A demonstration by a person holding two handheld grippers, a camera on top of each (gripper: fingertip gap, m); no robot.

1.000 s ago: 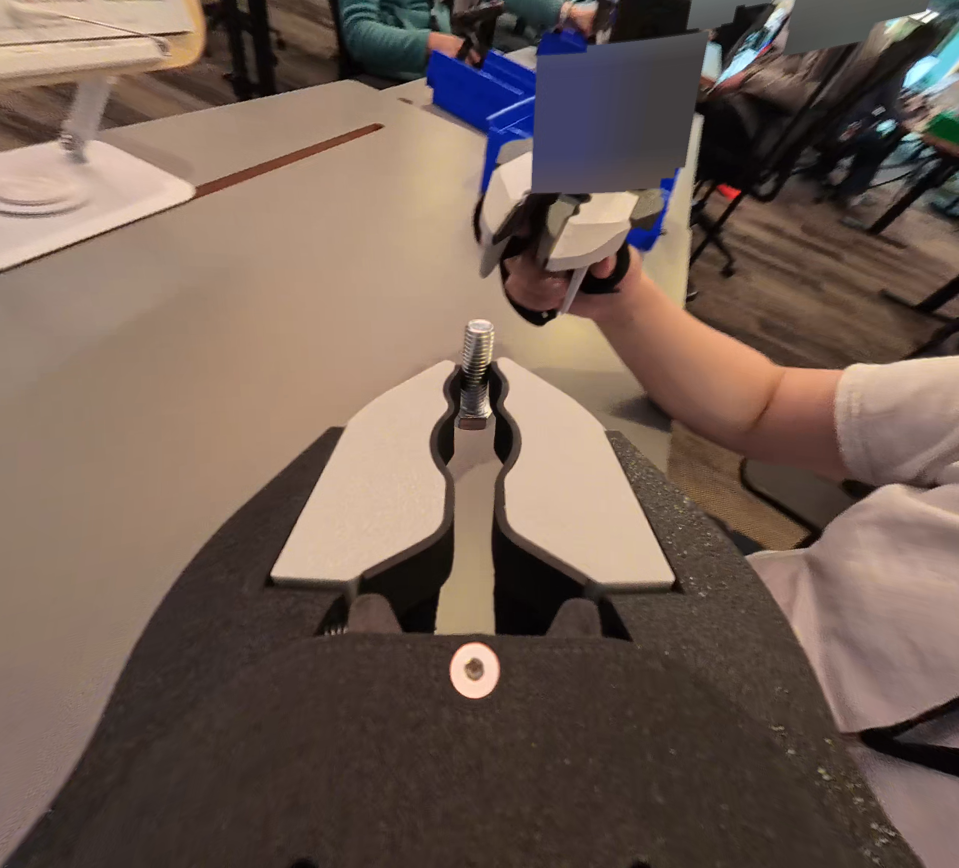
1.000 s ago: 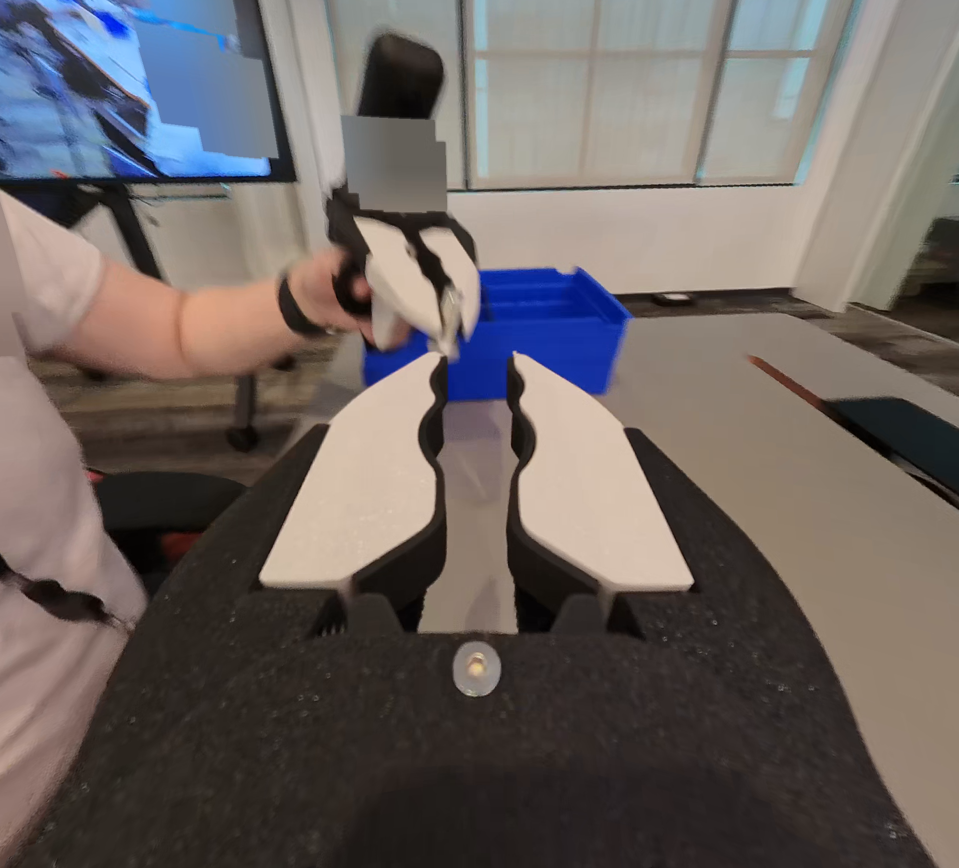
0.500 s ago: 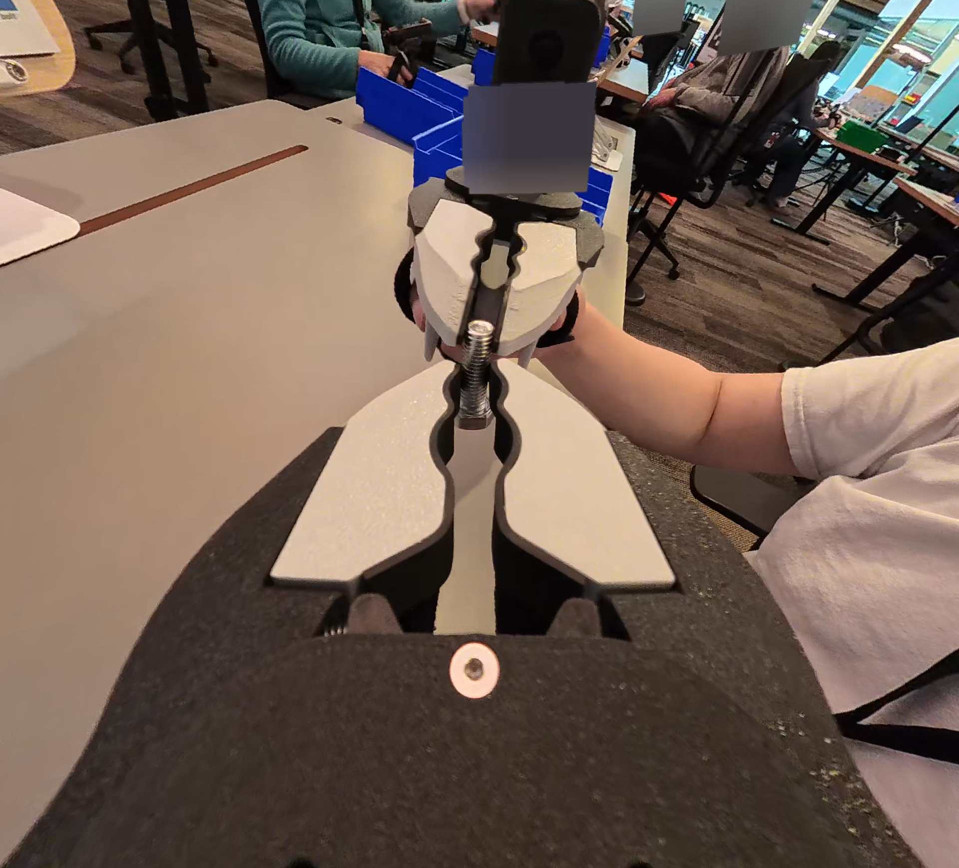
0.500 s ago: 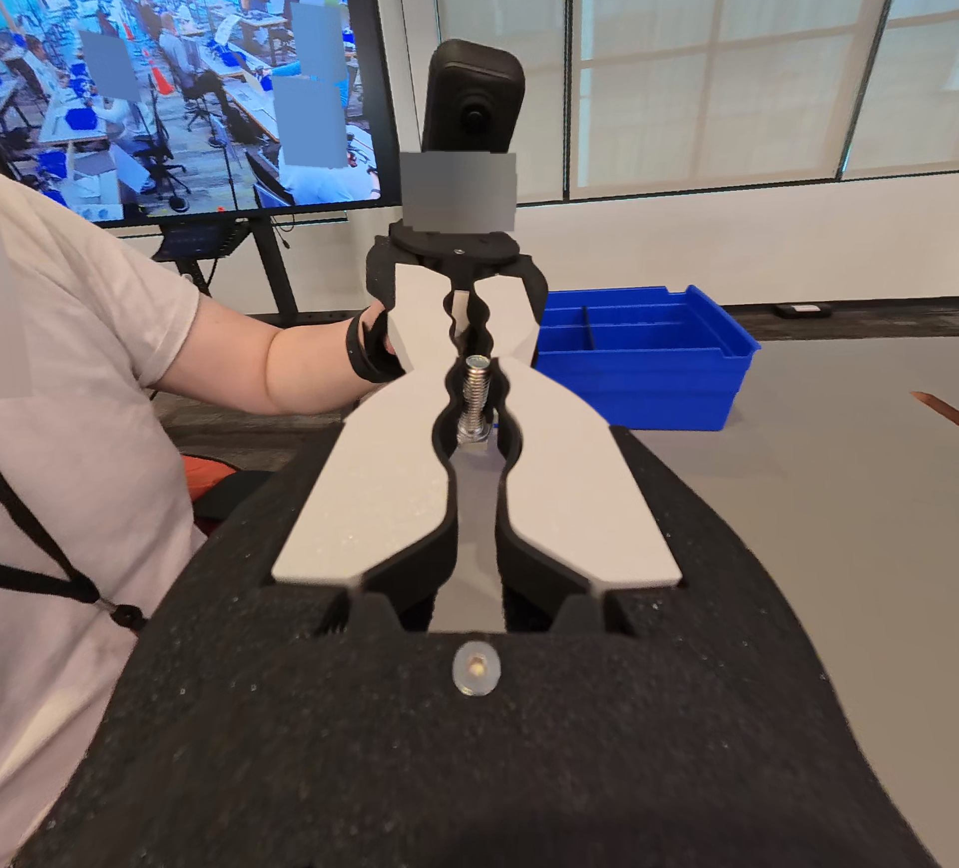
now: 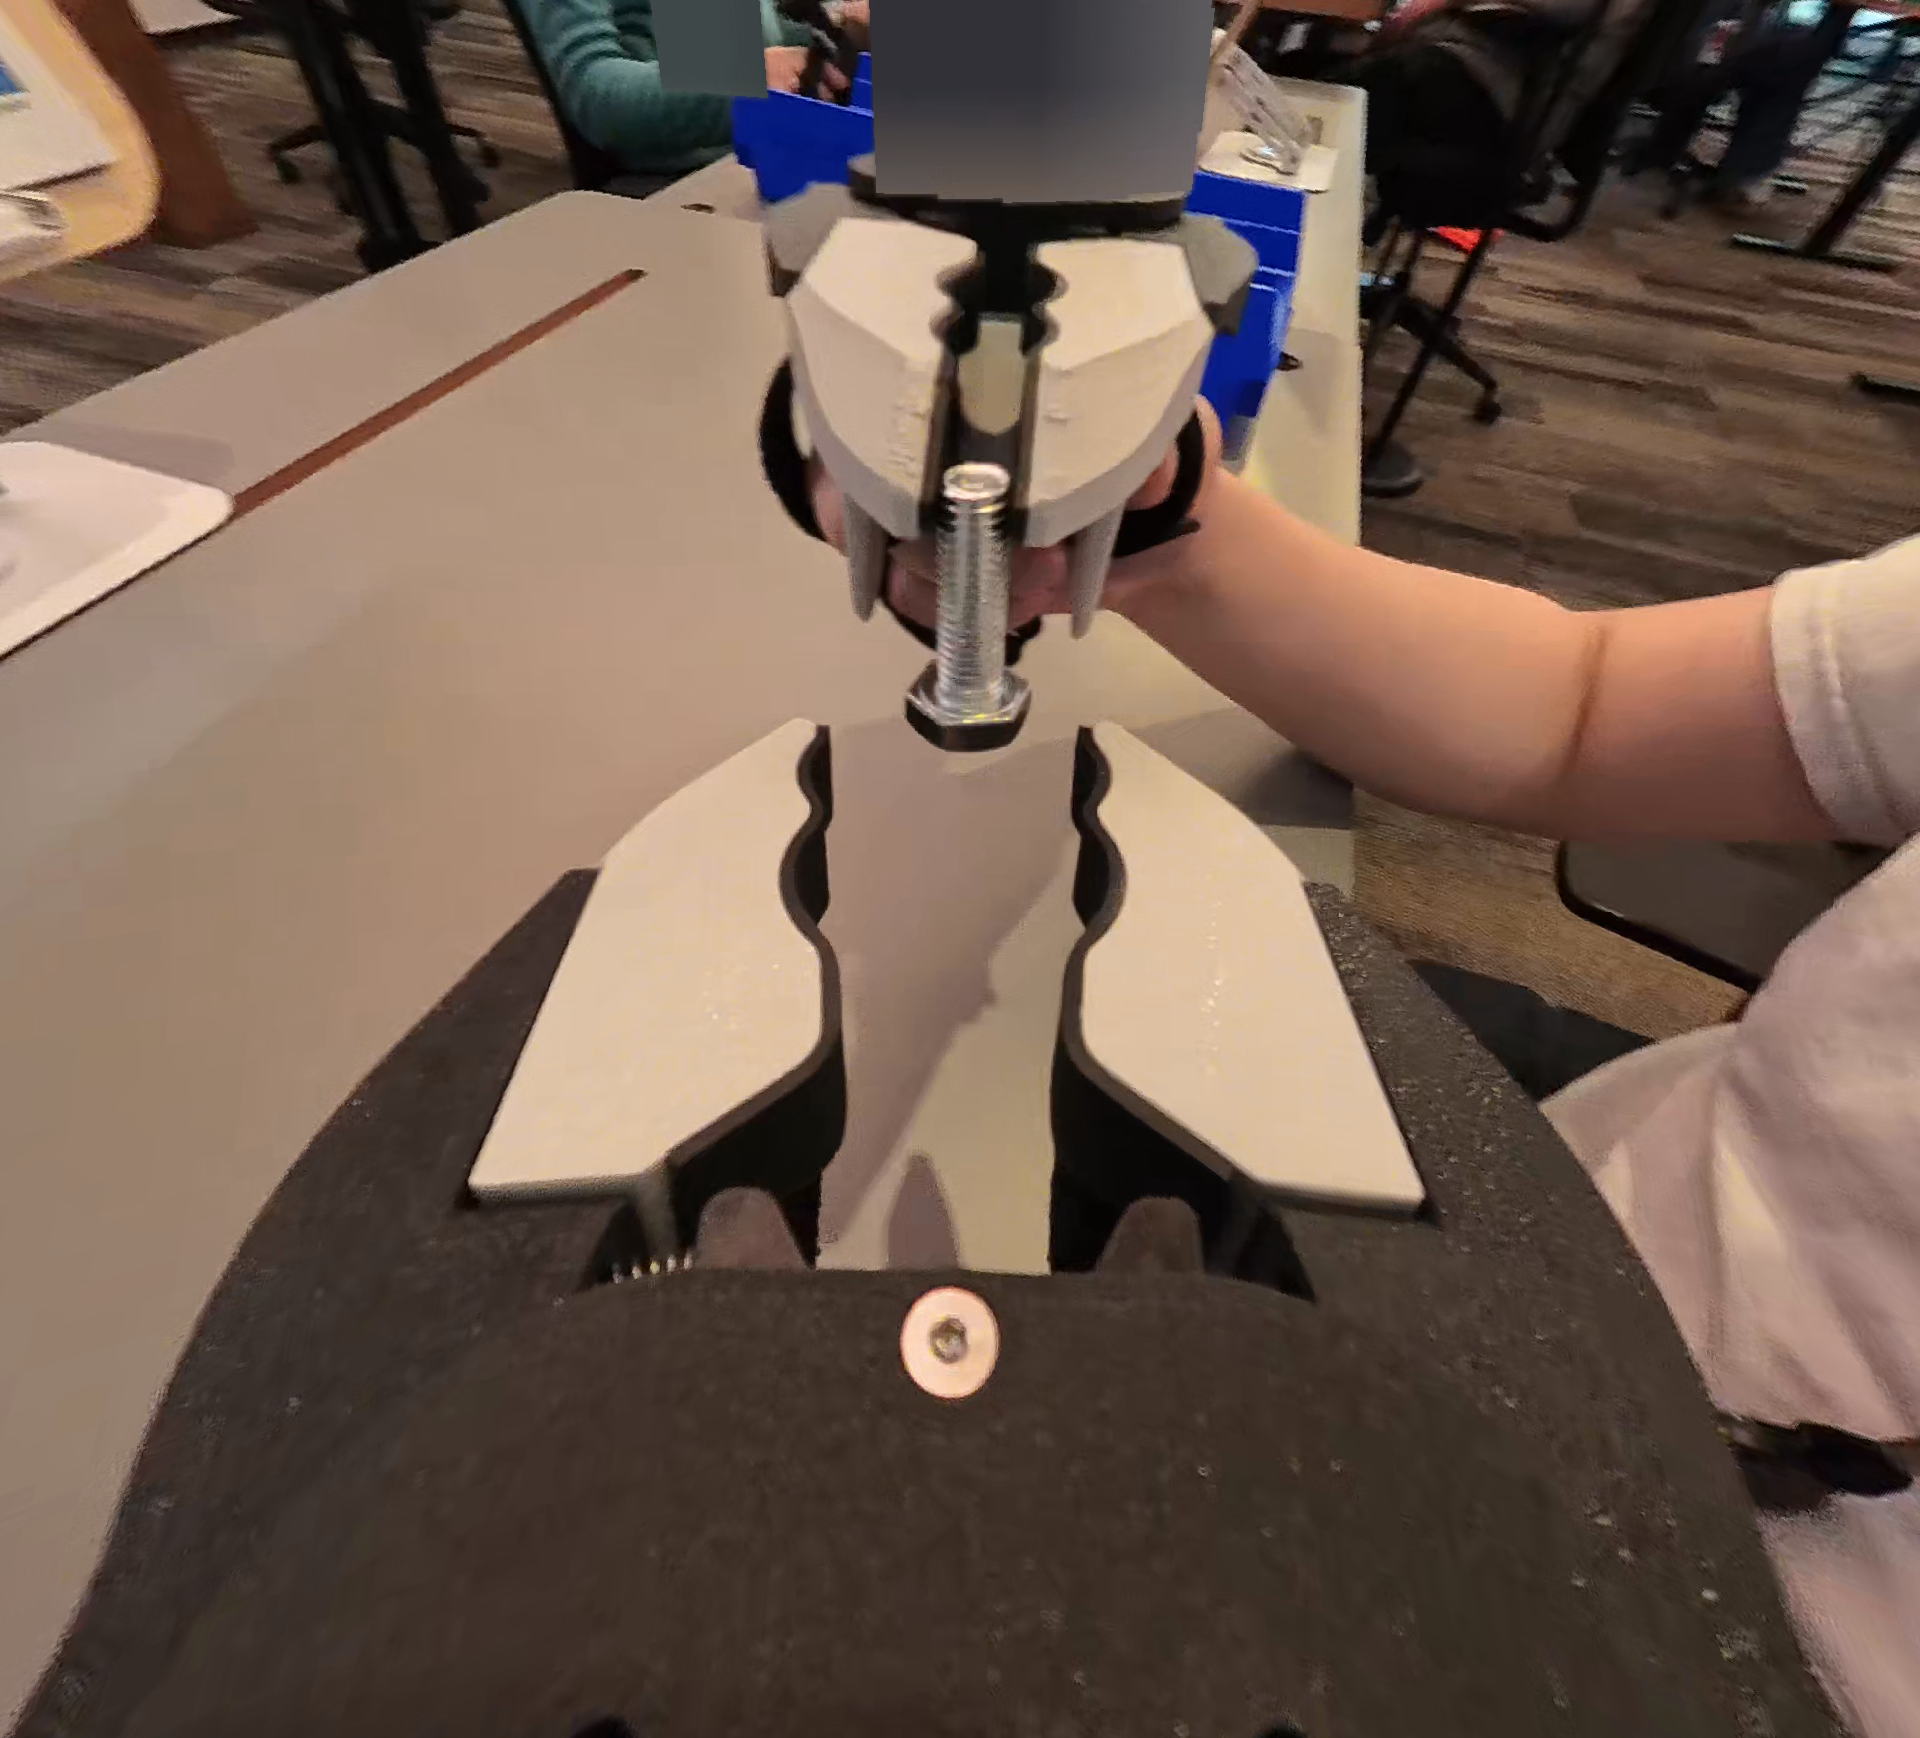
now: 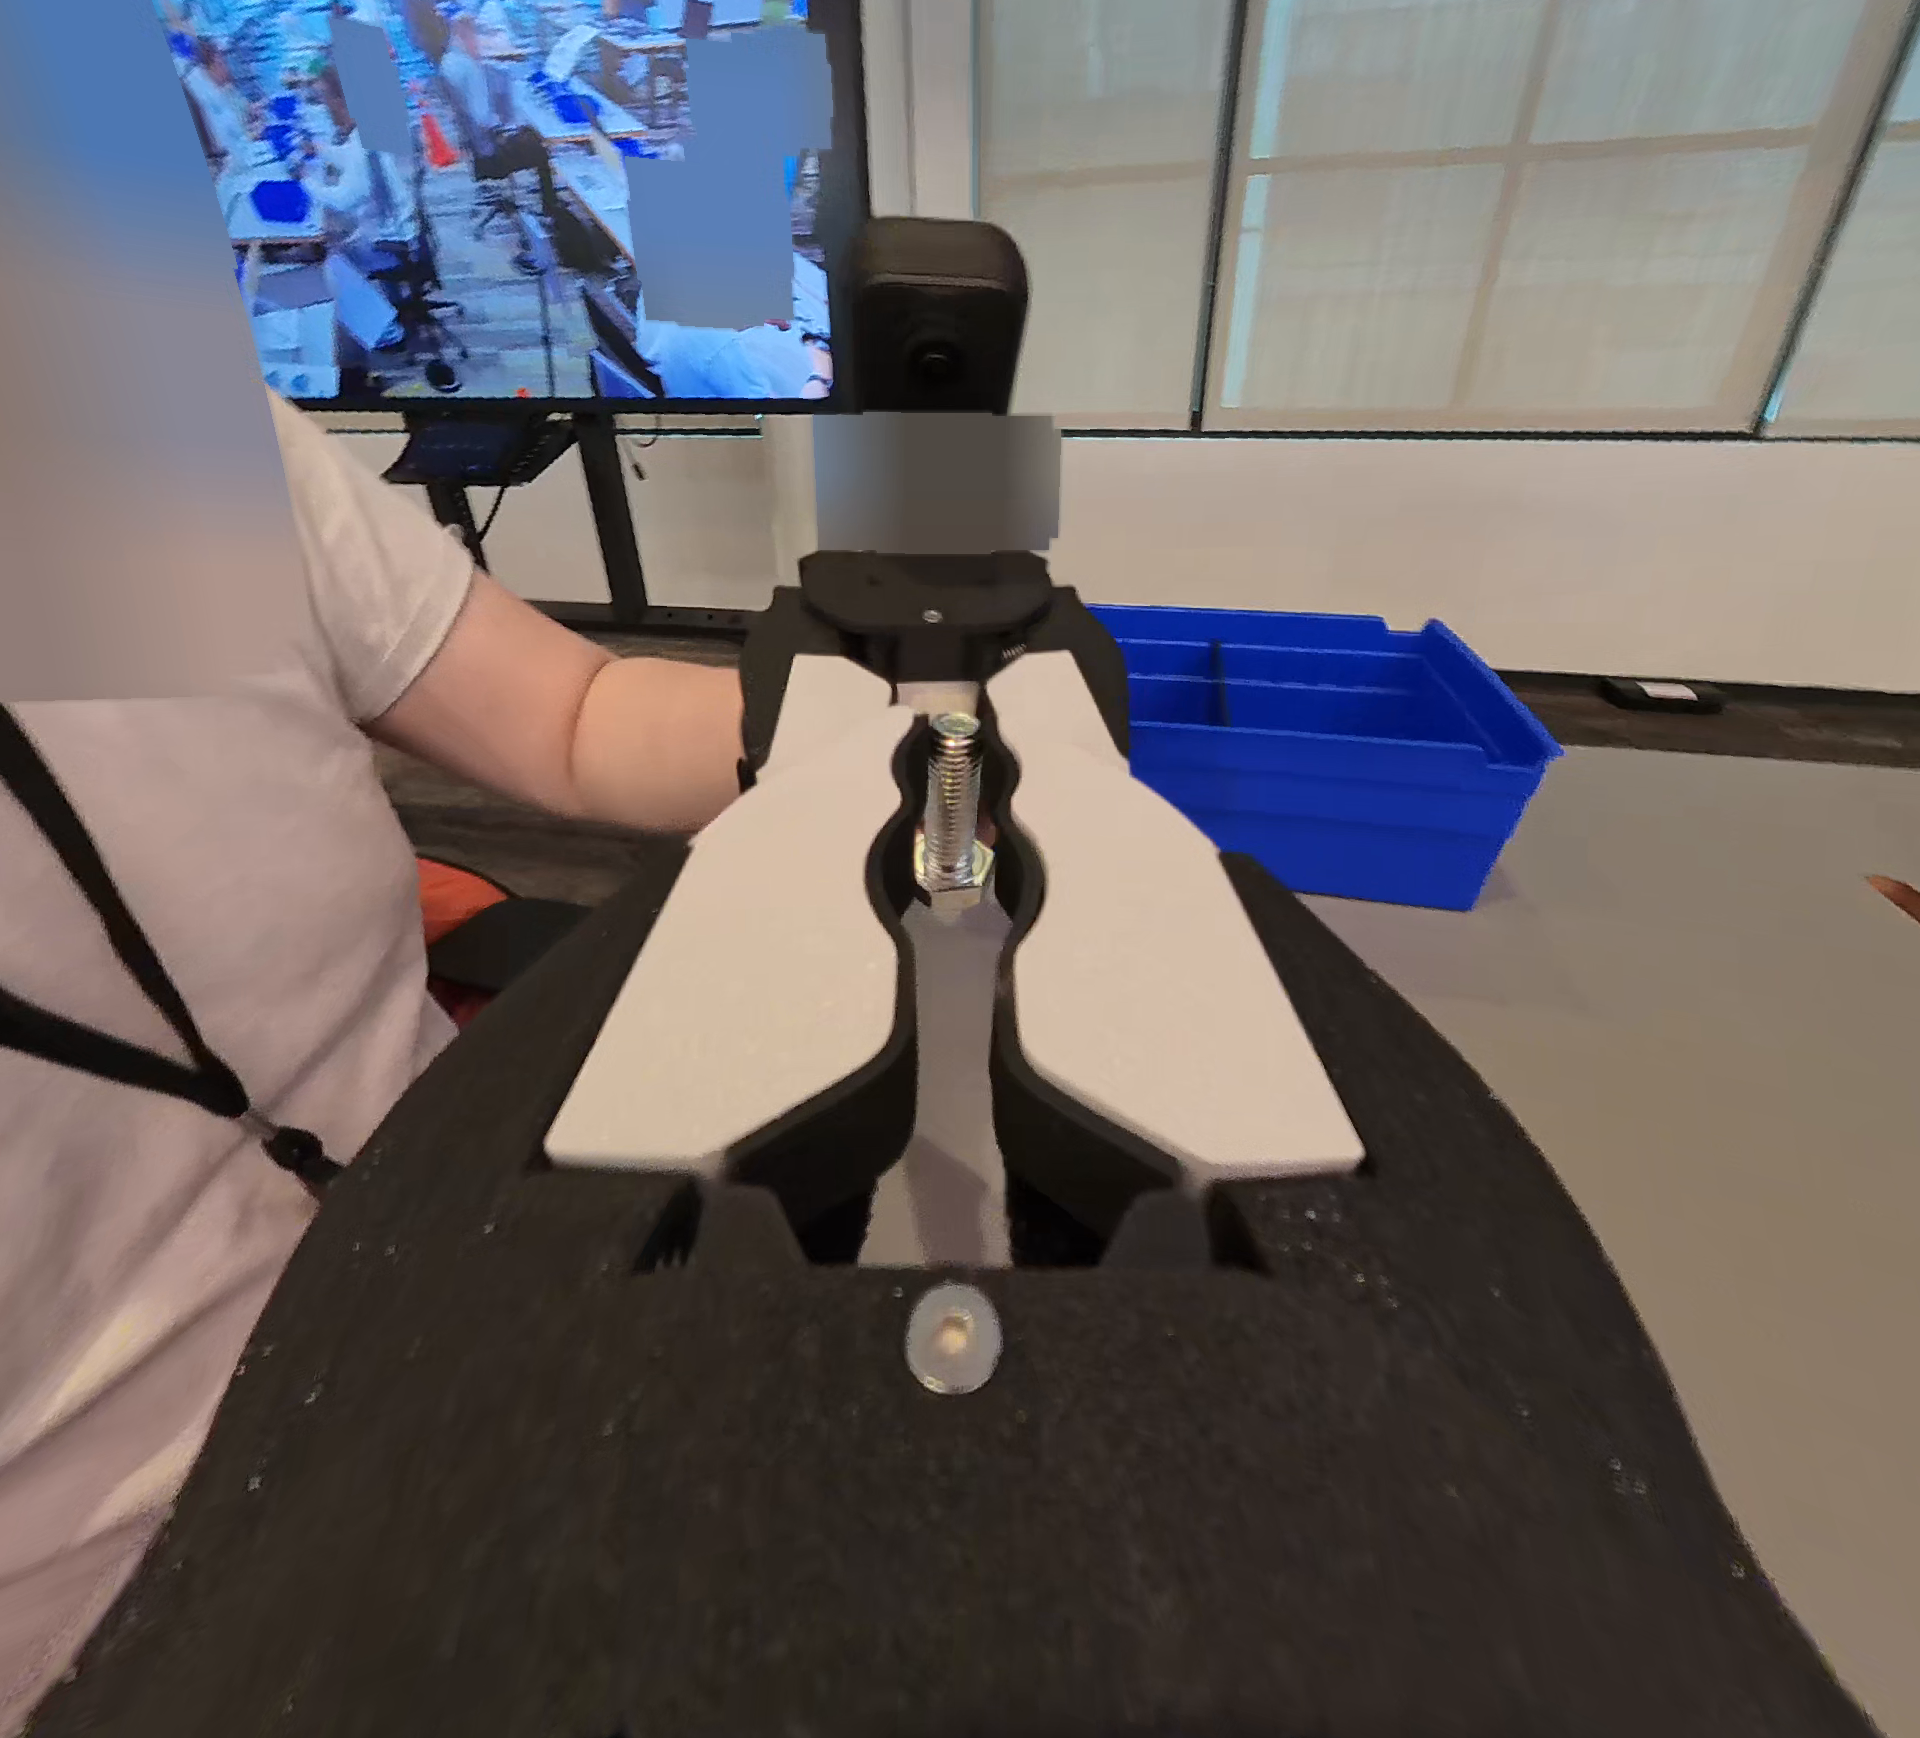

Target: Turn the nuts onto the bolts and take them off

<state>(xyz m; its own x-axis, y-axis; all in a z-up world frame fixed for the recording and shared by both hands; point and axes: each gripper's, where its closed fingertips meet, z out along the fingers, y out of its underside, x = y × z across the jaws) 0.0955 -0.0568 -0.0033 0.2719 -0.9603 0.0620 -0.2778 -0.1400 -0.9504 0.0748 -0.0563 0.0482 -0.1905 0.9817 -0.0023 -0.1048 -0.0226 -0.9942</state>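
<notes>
The right claw (image 6: 951, 821) is clamped on the bolt (image 5: 968, 608), holding it level above the bench (image 5: 416, 649); the left claw (image 5: 948, 743) stands apart just before its hex end (likely freed to fetch a nut).

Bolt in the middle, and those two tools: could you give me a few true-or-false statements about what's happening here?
1. The left tool is open. True.
2. The bolt is clamped in the right tool. True.
3. The bolt lies flat on the table. False: it is held upright above the grey table, hex end down.
4. The bin behind the tools is red. False: the bin is blue.
</notes>
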